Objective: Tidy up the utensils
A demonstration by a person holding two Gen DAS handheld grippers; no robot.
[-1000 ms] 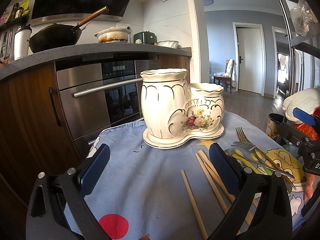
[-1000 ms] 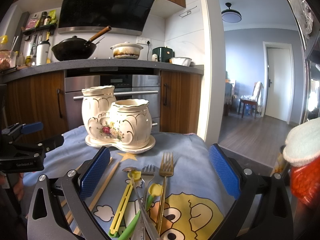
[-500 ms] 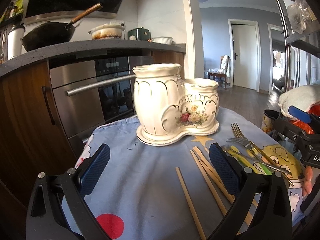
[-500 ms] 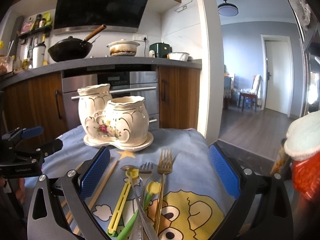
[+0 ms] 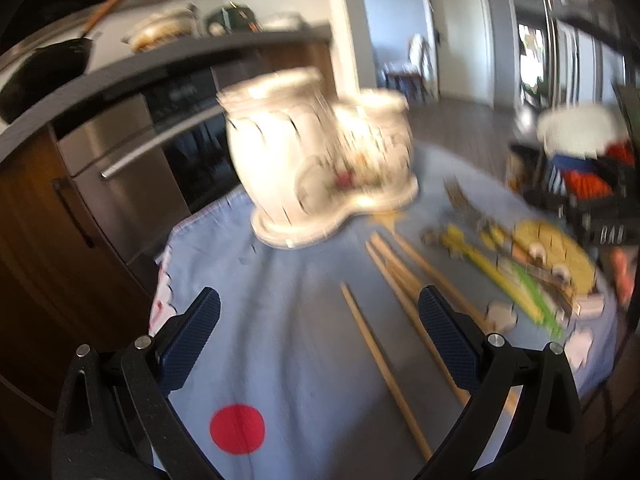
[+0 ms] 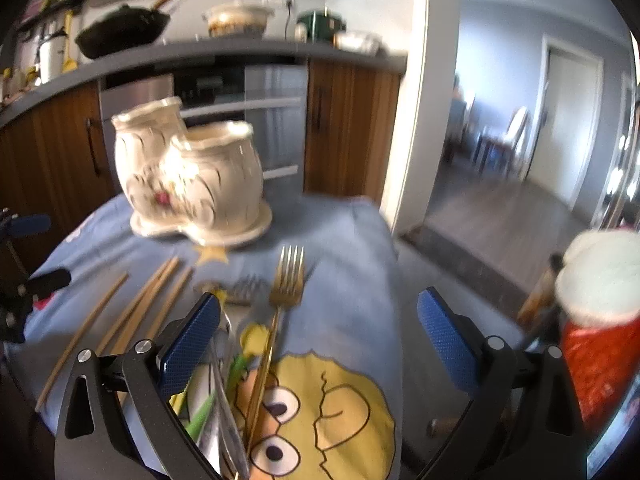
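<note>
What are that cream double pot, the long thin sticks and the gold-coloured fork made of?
The double pot looks like glazed ceramic: glossy cream with painted flowers. The chopsticks seem bare wood or bamboo: matt tan. The fork looks like gold-toned metal, judging by its sheen, though blur leaves that open.

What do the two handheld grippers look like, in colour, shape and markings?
Both look alike. The left gripper and the right gripper each have two black angular fingers with silver bolt heads, tipped with blue pads that have a fine grid texture. Seen from the left wrist camera, the right gripper's black body carries white lettering, too blurred to read. No cables or sleeves show.
</note>
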